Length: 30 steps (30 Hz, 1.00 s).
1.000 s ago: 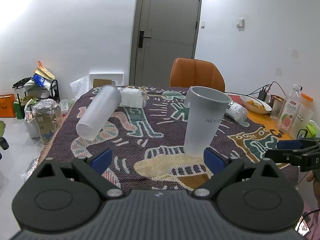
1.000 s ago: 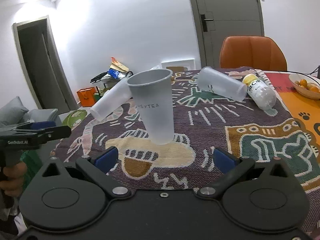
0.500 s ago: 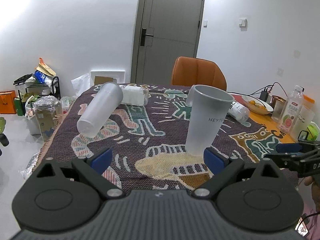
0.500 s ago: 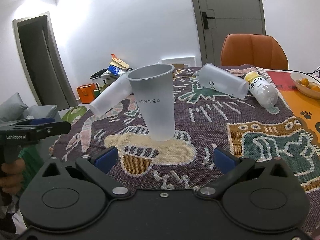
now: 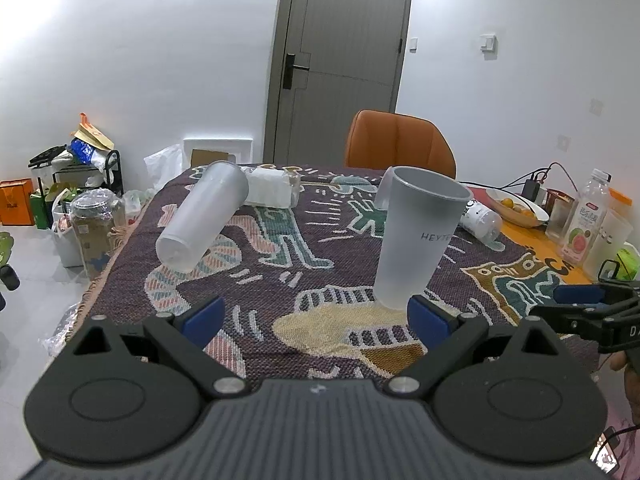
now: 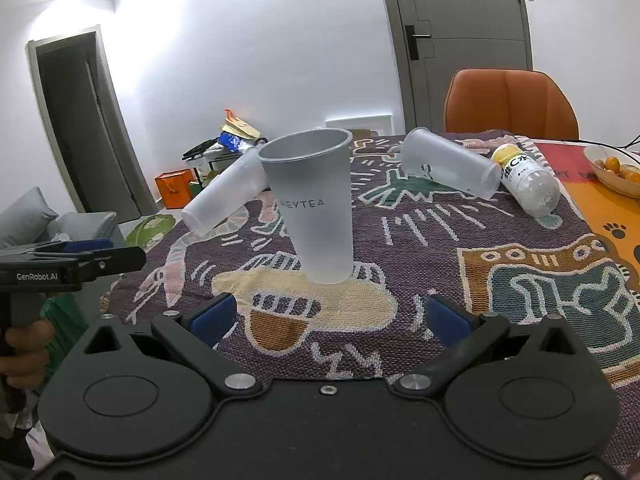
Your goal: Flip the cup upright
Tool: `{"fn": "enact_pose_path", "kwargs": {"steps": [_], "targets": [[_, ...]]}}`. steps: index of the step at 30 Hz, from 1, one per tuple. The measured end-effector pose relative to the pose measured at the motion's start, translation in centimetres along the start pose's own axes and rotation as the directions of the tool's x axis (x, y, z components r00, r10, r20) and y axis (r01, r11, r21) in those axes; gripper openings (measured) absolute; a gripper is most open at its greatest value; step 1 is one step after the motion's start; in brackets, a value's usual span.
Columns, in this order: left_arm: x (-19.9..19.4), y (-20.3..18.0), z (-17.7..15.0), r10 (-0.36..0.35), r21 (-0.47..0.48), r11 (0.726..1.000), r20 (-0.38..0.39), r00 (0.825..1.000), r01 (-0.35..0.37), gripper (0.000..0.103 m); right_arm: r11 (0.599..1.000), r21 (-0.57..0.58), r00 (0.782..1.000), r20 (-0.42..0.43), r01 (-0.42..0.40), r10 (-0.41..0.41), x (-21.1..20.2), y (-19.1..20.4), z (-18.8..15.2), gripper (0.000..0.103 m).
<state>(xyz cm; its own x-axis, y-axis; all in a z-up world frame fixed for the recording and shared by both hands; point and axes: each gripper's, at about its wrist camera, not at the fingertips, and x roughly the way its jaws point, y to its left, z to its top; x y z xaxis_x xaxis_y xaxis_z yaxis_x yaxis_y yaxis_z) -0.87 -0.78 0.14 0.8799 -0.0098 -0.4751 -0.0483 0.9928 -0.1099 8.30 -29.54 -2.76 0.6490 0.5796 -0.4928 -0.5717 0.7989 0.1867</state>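
Standing upright, cup sits apart from both open grippers.

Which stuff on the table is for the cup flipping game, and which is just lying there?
For the job:
HEYTEA cup, already standing
left lying cup
far lying cup
left gripper and right gripper, both open

Just lying about:
drink bottle
fruit bowl
juice bottle
tissue pack

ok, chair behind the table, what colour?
Orange chair, seen best in the right wrist view.
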Motion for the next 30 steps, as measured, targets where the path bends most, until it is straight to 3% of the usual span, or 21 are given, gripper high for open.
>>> {"fn": "enact_pose_path", "kwargs": {"steps": [30], "targets": [[0.47,-0.18,-0.27,-0.026,0.004,1.000,-0.026,0.999,0.026,0.097,1.000,0.004,1.000,-0.004,0.017,-0.017,0.52,-0.41,-0.19,0.103]]}}
